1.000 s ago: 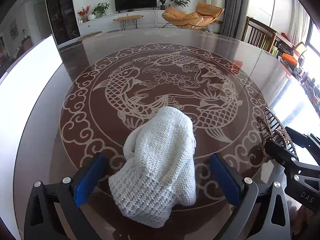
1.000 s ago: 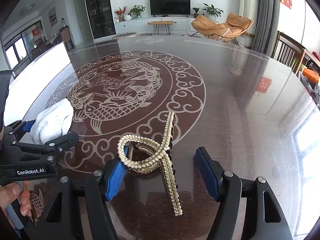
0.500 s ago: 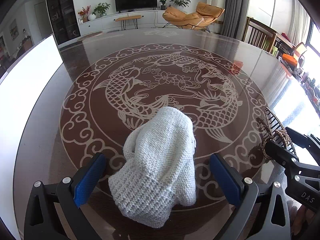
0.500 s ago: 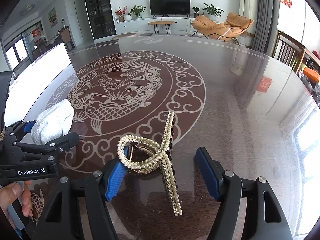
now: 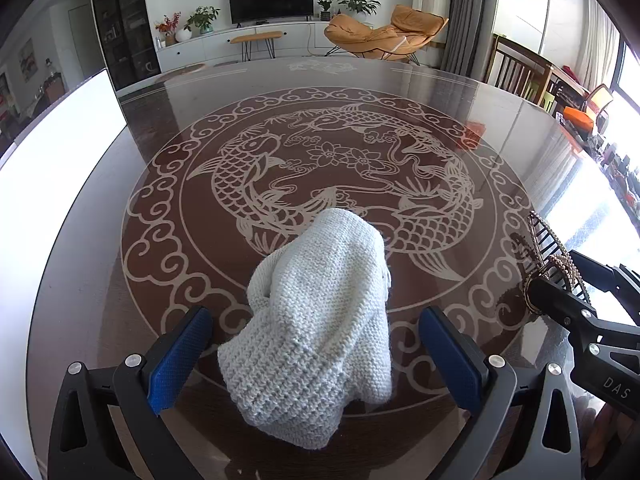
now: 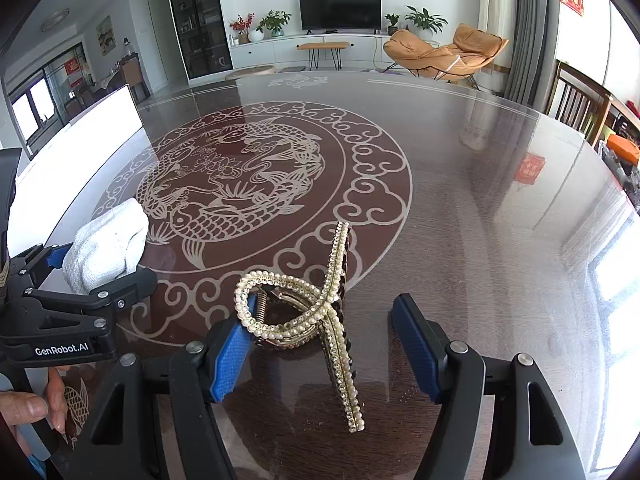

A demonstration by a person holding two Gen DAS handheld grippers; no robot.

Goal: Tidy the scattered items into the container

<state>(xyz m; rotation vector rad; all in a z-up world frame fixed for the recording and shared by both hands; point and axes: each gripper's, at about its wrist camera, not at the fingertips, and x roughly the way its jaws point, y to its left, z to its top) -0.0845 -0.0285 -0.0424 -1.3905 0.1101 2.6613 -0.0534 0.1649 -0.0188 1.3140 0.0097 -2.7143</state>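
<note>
Both views sit low behind their own blue-padded fingers, tilted steeply down at the glossy bench and facing the far wall with the television. The left wrist camera looks close over the knitted hat, with the right claw at its right edge. The right wrist camera looks close over the pearl hair clip, with the left claw at its left edge. They share the fish medallion, hat and clip.
</note>
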